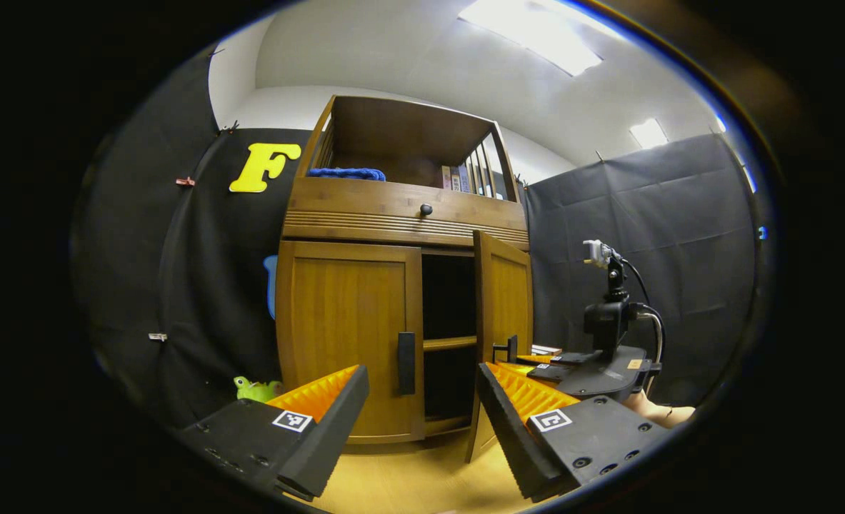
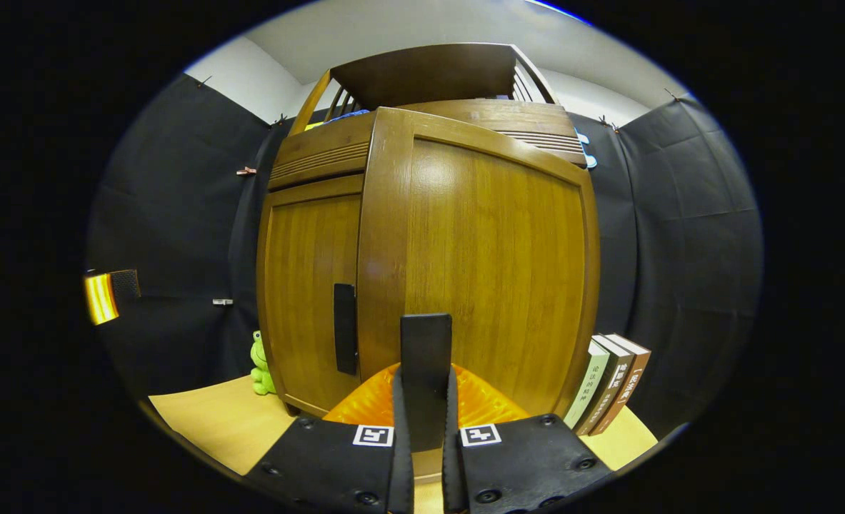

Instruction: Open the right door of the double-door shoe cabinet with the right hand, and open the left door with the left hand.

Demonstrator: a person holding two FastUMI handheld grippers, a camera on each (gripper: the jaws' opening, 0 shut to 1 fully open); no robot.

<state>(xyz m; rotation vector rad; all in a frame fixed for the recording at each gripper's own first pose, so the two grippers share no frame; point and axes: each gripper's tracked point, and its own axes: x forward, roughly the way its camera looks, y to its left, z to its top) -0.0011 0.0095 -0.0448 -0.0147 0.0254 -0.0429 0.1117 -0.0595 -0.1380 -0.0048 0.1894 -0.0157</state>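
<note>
The right gripper (image 2: 426, 428) is clenching the right door's handle (image 2: 426, 357), both fingers pressing on the black bar, and the right door (image 2: 493, 264) is standing swung out from the cabinet (image 1: 401, 214). The risk I'm seeing: the handle is slim and smooth, so if the pull drifts off the door's arc, the fingers could be sliding off the bar and leaving the door only part open. Pulling too wide could also be swinging the door toward the books (image 2: 608, 382) standing just beside its outer edge.

The left gripper (image 1: 422, 421) is hanging released, its jaws spread wide, in front of the left door (image 1: 347, 335), which is sitting closed. That door's handle (image 1: 406, 363) is lying ahead of the fingers, between their lines and a little toward the left one, with a clear gap to it. If the gripper is going in off-centre, one finger could be bumping the door panel instead of straddling the bar. The open shelf bay is lying just beside that handle.
</note>
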